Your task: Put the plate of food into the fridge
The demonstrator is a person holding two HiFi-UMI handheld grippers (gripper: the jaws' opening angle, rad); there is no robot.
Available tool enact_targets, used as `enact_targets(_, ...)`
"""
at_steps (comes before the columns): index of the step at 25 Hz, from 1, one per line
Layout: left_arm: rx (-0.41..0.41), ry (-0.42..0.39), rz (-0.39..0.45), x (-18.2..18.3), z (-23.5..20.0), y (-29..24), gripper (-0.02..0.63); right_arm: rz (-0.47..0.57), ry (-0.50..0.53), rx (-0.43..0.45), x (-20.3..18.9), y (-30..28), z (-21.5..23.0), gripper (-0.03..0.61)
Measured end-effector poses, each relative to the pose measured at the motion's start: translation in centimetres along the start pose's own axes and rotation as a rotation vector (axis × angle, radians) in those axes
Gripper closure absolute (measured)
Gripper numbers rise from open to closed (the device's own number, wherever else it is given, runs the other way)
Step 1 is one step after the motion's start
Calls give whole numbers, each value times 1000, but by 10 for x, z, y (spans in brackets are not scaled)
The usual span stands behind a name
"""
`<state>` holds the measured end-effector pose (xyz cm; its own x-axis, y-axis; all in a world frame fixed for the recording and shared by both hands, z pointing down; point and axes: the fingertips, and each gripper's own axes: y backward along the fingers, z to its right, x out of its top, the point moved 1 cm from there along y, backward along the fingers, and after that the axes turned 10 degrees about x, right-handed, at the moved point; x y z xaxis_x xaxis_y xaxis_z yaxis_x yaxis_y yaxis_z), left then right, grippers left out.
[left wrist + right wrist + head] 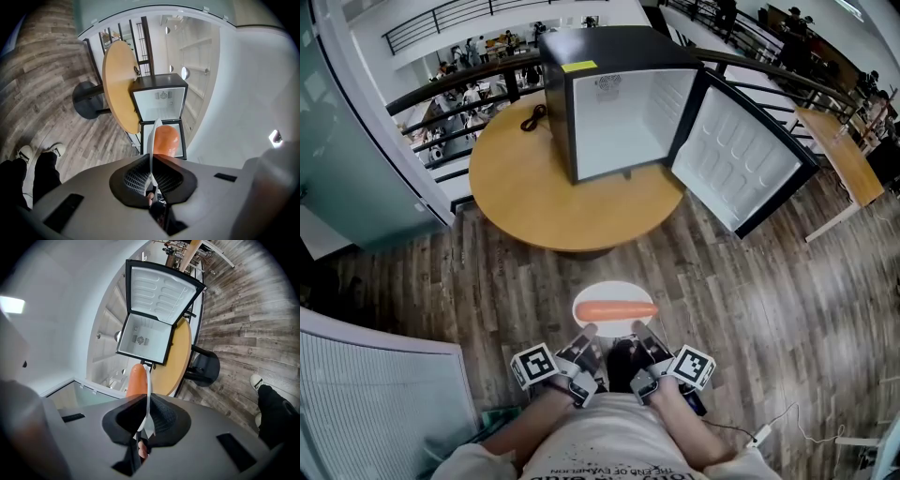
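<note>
Head view puts the left tool (589, 336) at about 7 o'clock on the rim of the white plate (612, 291). The left gripper view shows its jaws almost together, pinching that thin rim edge-on between the pads. The plate hangs roughly level over the wooden floor (487, 281), just in front of the person's body. One long orange piece of food (616, 310) lies across it, possibly a carrot, though it is too small here to be sure. The right tool (639, 336) has the rim at about 5 o'clock, and the right gripper view shows its jaws likewise clamped on the plate's edge.

As for progress, the pickup looks done: the plate is up and held from both sides. The small black fridge (619, 56) stands at 12 o'clock from the plate, on the round bench (525, 187) and well apart from it. Its door (741, 155) is already swung wide toward 2 o'clock, and the pale compartment looks bare, so nothing needs opening or clearing first.

What seems left is most of the carry. The plate has to cross the floor and reach the bench, level enough that the food does not roll. Then it goes through the opening and down inside, and both tools let go and draw back.
</note>
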<state>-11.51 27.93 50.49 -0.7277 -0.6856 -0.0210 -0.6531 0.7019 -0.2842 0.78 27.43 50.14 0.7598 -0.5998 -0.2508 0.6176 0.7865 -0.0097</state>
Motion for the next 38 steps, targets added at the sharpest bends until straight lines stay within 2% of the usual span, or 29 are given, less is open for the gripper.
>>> enact_targets(7, -37, 2, 11, 18, 10, -25, 580, -2, -6, 13, 20, -23, 9, 538)
enact_targets(11, -20, 13, 18, 33, 10, -50, 580, -9, -8, 14, 41, -43, 17, 538)
enact_targets(18, -16, 18, 21, 60, 28, -120, 580, -21, 5, -10, 107, -79, 40, 538)
enact_targets(24, 23, 9, 59, 90, 47, -177, 580, -49, -6, 17, 167, -122, 46, 538)
enact_targets(28, -14, 17, 86, 102, 69, -211, 580, -74, -7, 41, 203, -144, 48, 538)
enact_targets(34, -6, 21, 116, 113, 82, -250, 580, -100, -5, 40, 244, -162, 57, 538)
enact_targets(38, -7, 27, 133, 120, 87, -262, 580, -107, -21, 44, 254, -172, 62, 538)
